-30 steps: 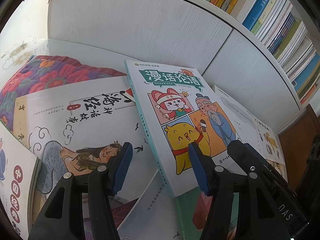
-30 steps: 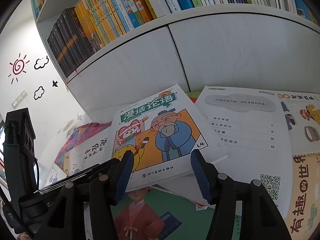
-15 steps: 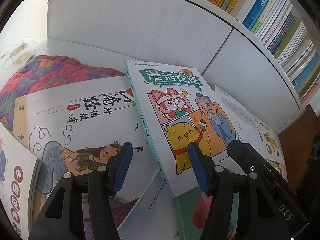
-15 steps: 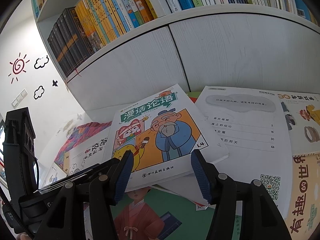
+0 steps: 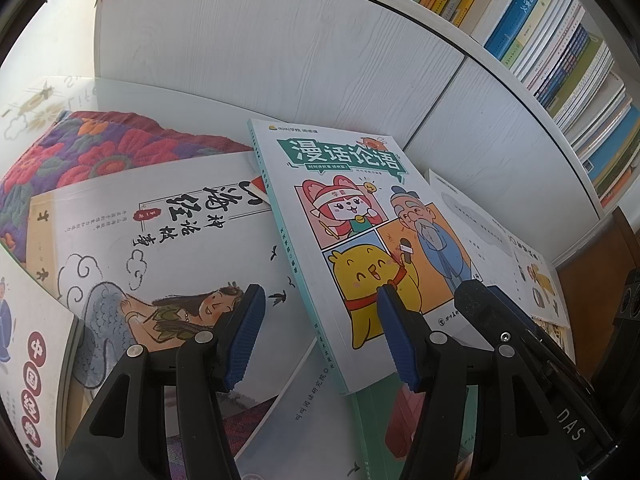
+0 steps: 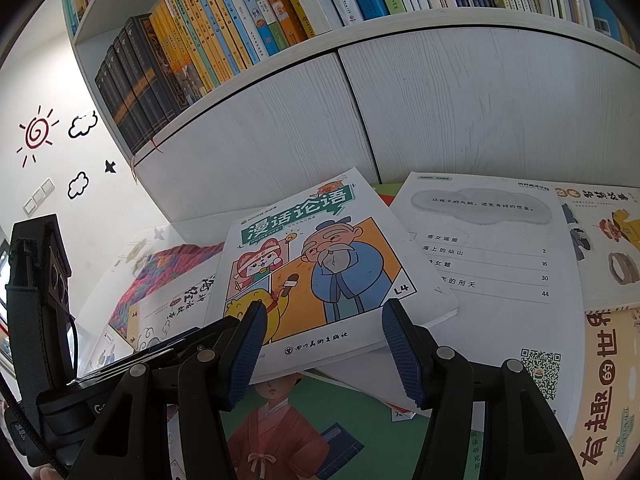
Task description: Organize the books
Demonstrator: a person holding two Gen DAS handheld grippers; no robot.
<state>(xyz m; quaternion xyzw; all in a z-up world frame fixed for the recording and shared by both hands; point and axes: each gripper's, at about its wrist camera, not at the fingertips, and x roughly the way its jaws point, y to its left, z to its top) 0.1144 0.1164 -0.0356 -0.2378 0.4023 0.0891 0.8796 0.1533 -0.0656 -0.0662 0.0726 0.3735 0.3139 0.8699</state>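
Observation:
A comic book [image 5: 360,220] with a teal title, a yellow chick and a bearded man in blue lies on top of a loose pile of flat books. My left gripper [image 5: 320,300] hovers open just above its lower left corner and spine, blue pads apart, gripping nothing. My right gripper [image 6: 324,312] stands open over the same comic book [image 6: 320,264] at its bottom edge, pads clear of it. Beside the left gripper's right pad, one of the right gripper's black fingers [image 5: 492,308] reaches in over the cover.
Under the comic lie a white book with a mermaid drawing [image 5: 160,240], a white contents-page book [image 6: 488,256], a green book with a red-robed figure [image 6: 300,420] and others. A floral cloth [image 5: 100,148] lies at the left. Behind stand white cabinet doors [image 5: 280,60] and a full bookshelf [image 6: 280,8].

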